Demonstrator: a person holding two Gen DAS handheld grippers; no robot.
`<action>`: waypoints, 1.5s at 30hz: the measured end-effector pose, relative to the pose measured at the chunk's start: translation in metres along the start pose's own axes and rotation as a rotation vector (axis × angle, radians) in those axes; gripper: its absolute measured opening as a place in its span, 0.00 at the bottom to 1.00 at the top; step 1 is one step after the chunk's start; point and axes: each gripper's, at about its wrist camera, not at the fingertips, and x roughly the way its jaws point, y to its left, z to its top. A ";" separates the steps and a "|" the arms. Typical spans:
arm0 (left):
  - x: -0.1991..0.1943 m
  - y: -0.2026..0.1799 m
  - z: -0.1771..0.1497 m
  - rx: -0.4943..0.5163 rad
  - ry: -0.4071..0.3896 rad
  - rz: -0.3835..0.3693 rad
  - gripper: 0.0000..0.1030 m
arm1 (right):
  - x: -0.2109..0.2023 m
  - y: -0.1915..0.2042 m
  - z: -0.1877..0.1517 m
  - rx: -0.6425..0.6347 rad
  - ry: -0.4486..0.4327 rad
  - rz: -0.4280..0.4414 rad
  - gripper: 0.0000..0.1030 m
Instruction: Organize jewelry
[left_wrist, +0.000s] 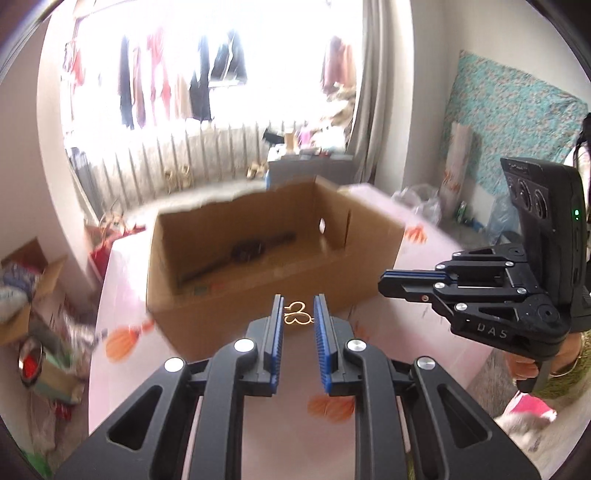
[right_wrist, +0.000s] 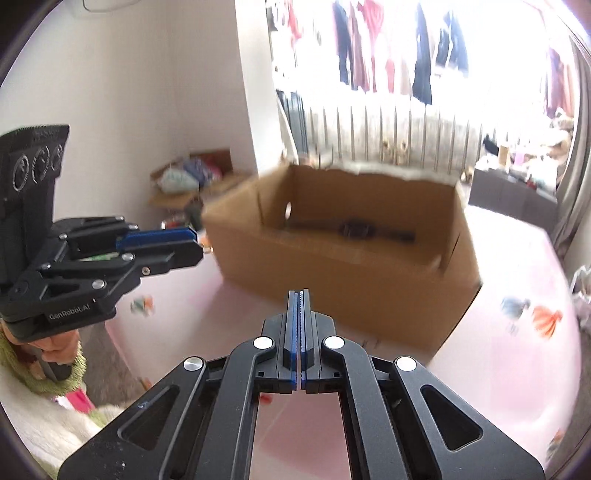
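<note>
1. The left hand-held gripper (left_wrist: 298, 306) had its blue-padded jaws set narrow around a small gold butterfly-shaped ornament (left_wrist: 296, 314). The piece spanned the gap between the pads, so it appeared pinched at its two sides, probably to carry it without bending the thin wire.
2. The right hand-held gripper (right_wrist: 300, 295) was fully closed, pad against pad, with nothing visible between them. In the left wrist view it hung off to the right (left_wrist: 386, 278), well apart from the ornament, so it seemed to be kept clear rather than helping.
3. Both pointed slightly downward toward an open cardboard box (left_wrist: 273, 258), which stood just ahead on a pink surface printed with orange leaf shapes (left_wrist: 122, 341). Whether that surface was a counter or a bed could not be told.
4. The box top was open with no flaps folded over it, likely so that pieces could be lowered in from above. A dark strap-like item (left_wrist: 247, 251), perhaps a watch, lay on its floor.
5. The near wall (right_wrist: 332, 295) rose between the ornament and the box interior; I judged the ornament would have to pass above that edge.
6. Open room lay above the box and on the pink surface to either side. Beyond its left edge, clutter crowded the floor (left_wrist: 44, 314).
</note>
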 end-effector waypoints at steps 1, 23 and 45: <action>0.000 0.001 0.006 0.004 -0.015 -0.003 0.15 | -0.003 -0.003 0.005 -0.004 -0.016 -0.016 0.00; 0.027 0.007 -0.037 -0.074 0.117 0.013 0.15 | 0.075 0.012 -0.077 0.043 0.271 -0.006 0.16; 0.028 0.016 -0.043 -0.092 0.119 0.006 0.15 | 0.073 0.005 -0.071 0.068 0.281 -0.027 0.14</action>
